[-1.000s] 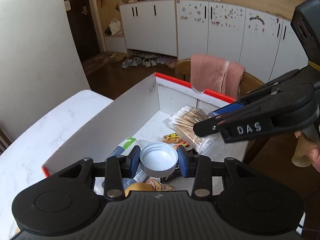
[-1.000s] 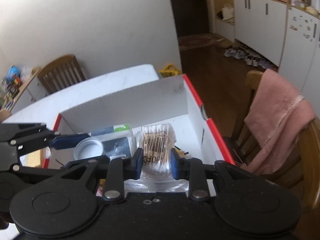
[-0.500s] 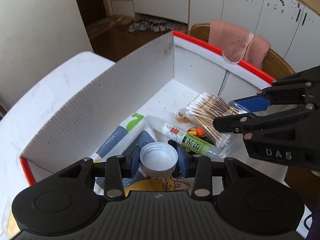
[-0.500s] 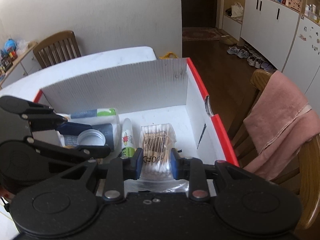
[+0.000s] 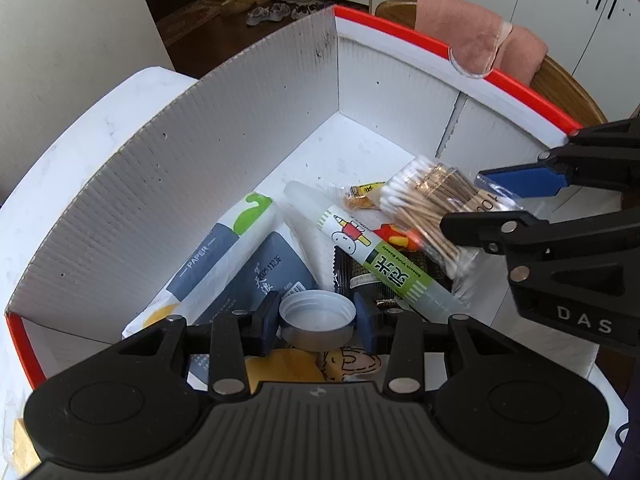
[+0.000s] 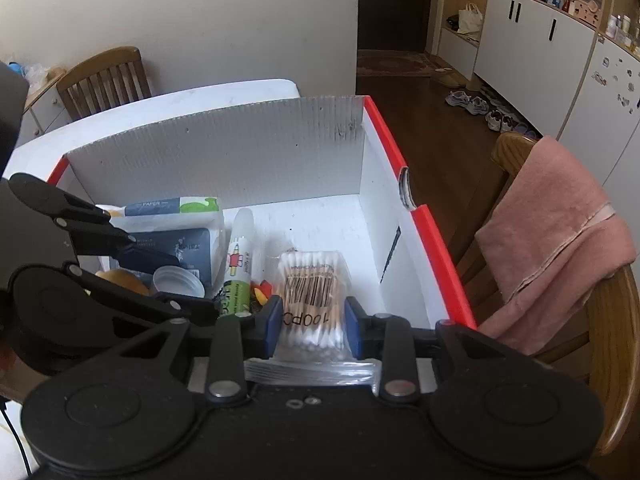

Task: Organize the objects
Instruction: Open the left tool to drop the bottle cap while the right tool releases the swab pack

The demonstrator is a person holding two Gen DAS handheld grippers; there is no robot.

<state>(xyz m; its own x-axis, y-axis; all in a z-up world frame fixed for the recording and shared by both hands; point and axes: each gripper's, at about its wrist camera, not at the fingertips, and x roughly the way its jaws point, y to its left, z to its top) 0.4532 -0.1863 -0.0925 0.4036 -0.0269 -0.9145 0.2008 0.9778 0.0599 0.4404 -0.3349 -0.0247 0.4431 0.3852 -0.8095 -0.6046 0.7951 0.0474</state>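
A white cardboard box with a red rim (image 5: 404, 36) (image 6: 384, 128) sits on a white table. My left gripper (image 5: 317, 322) is shut on a grey jar lid (image 5: 318, 316), low inside the box's near-left part. My right gripper (image 6: 313, 322) is shut on a clear bag of cotton swabs (image 6: 314, 292) (image 5: 428, 204), held over the box's right part. Under them lie a glue stick (image 5: 380, 256) (image 6: 240, 256), tissue packs (image 5: 224, 248) (image 6: 176, 216) and small snack packets (image 5: 360, 194).
A wooden chair with a pink towel (image 6: 556, 232) (image 5: 476, 40) stands beyond the box's right side. Another wooden chair (image 6: 104, 76) is at the table's far end. The white table (image 5: 80, 136) extends left of the box. White cabinets (image 6: 532, 36) line the far wall.
Both grippers have moved down into the box with their loads. The lid now sits just above the tissue packs, and the swab bag hangs lower over the box floor.
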